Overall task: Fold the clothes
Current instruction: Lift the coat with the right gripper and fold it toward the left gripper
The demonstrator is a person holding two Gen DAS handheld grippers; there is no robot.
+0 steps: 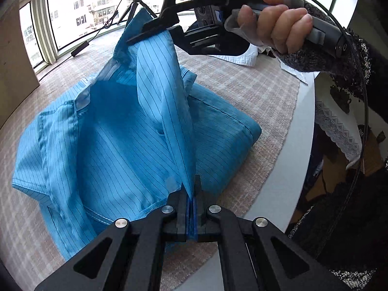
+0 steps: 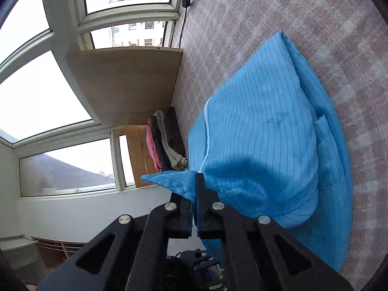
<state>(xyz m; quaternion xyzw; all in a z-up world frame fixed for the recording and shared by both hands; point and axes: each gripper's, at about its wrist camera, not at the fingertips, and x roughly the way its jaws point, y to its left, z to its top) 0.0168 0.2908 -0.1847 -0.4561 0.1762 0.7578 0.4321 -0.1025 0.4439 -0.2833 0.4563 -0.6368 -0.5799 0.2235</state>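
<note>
Pinching blue shirt (image 1: 116, 131) btwn both tongs.

My left gripper (image 1: 191, 201) hides the shirt (image 1: 126, 131) edge it pinches. The white cloth (image 1: 242, 58) sits mostly behind my right gripper (image 1: 155, 30). The folded pile (image 2: 167, 140) is too small to identify.

Right gripper (image 2: 194, 194): jaws closed on a fold of the blue pinstriped garment (image 2: 266, 133). A pointed corner of cloth projects left of the jaws. The main body of the garment spreads ahead and to the right of the jaws, resting on a pinkish checked cloth surface (image 2: 278, 12). Just ahead and left of the jaws lies a stack of folded clothes (image 2: 165, 140), red, dark and beige. Windows (image 2: 43, 92) stand further left.
</note>
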